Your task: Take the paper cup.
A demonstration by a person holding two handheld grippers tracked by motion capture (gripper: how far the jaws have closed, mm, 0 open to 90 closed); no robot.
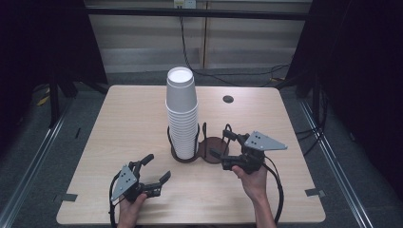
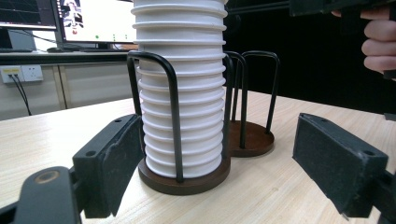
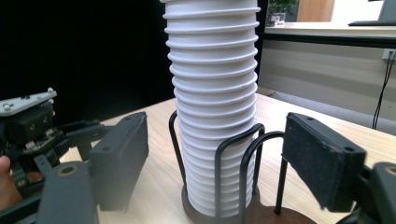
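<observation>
We hold the left gripper (image 1: 153, 178) at seven o'clock on the table (image 1: 119, 123), jaws spread and empty, aimed at the stack of white cups (image 1: 181, 114). The stack stands upside down in the left ring of a dark wire holder (image 1: 184, 156) near the centre. The cups look light, thin and easily crushed, so we would pinch the top one gently. Our right gripper (image 1: 219, 145) sits at four o'clock beside the holder's empty ring, jaws likewise apart.
</observation>
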